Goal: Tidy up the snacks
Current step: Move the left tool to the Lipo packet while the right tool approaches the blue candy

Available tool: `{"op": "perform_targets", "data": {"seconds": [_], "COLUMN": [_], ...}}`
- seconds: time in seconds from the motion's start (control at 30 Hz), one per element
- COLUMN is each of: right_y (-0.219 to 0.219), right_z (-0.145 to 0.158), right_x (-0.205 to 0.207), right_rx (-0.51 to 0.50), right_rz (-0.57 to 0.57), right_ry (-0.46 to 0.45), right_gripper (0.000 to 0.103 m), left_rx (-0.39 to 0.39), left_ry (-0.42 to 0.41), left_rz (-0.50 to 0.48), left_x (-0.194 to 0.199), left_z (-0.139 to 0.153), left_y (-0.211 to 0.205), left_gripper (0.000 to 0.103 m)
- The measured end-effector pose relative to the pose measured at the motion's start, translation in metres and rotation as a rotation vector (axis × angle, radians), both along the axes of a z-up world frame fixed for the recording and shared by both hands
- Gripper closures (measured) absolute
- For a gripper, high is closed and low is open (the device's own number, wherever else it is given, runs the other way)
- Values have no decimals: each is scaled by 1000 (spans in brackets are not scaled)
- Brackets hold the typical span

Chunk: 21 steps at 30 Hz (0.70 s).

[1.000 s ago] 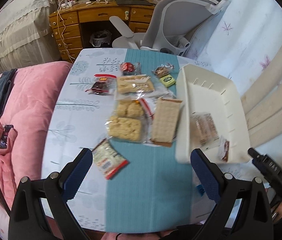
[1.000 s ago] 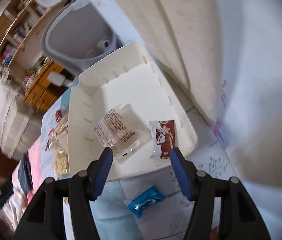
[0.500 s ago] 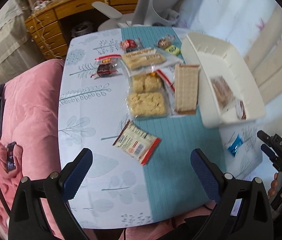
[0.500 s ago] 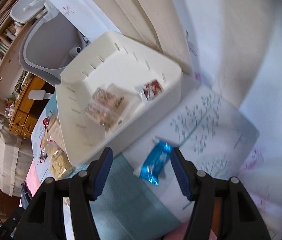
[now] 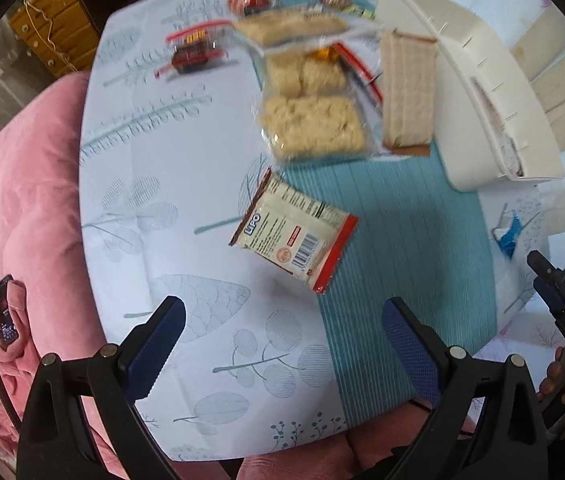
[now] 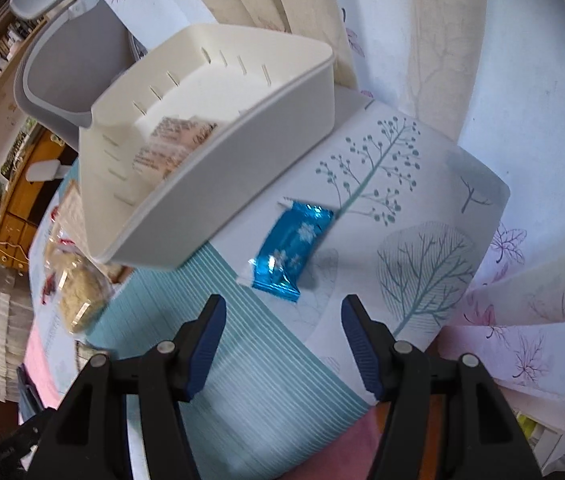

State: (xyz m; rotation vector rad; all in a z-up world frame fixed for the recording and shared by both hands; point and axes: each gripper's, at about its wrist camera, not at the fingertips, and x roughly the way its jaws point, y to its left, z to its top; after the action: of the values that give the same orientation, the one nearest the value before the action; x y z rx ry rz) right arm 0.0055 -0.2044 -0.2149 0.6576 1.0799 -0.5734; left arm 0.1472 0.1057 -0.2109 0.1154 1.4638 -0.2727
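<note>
- Your left gripper (image 5: 282,334) has its jaws spread wide with nothing between them, pointing down at the table (image 5: 186,240).
- The Lipo biscuit packet (image 5: 293,231) lies flat just ahead of those jaws, about centred between the pads, half on the teal runner (image 5: 414,248).
- Your right gripper (image 6: 283,326) stands partly open and holds nothing.
- The blue foil snack (image 6: 290,248) lies just ahead of its jaws, in line with the gap, touching neither pad.
- The white bin (image 6: 218,128) sits just beyond the blue snack, with a clear-wrapped snack (image 6: 174,146) inside.
- More bagged biscuits (image 5: 314,124) lie further ahead of your left jaws, beside the bin.
</note>
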Motion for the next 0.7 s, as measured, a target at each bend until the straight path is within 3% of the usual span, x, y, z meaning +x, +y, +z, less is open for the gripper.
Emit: {"op": "perform_targets", "data": {"seconds": [0.47,0.7], "right_y": [5,-5], "right_z": [-30,-37], "right_x": [31,52], "right_rx": [-103,-113], "right_rz": [90,114], "right_ry": [60,101], "right_gripper": [43,43], "left_rx": [86,87], "left_ry": [93,128], "left_rz": [-6,34], "left_x": [31,46], "left_z": [-61,-79], "left_y": [-12,-16], "left_gripper": [5,5]}}
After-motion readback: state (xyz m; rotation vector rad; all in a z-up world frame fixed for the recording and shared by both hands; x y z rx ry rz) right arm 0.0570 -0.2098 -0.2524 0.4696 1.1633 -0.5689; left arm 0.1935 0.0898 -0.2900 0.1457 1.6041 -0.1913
